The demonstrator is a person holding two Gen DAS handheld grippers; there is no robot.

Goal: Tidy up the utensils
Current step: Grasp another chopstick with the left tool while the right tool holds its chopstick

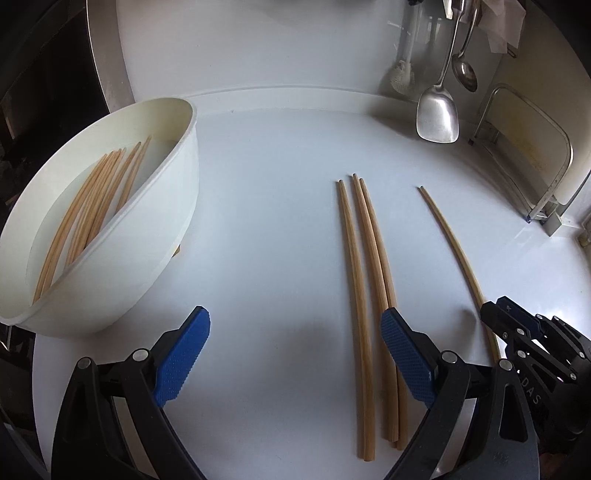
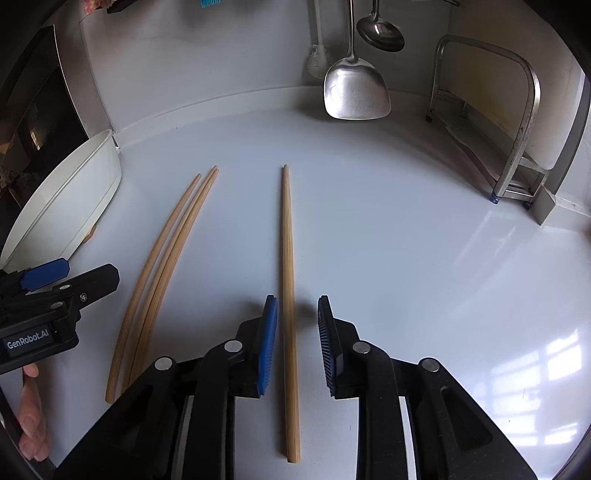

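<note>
Now we see a single chopstick lying flat on the white counter, running between our right claw's parted pads without touching either. Three more chopsticks lie beside it toward the counter's left edge, where a white bowl holds others. Our left claw gapes wide, holding nothing.

four loose wooden chopsticks lie on the white counter: three grouped, one single chopstick apart. one white bowl holds a bundle of more chopsticks, too overlapped to count. one metal spatula, one ladle, one metal rack.
</note>
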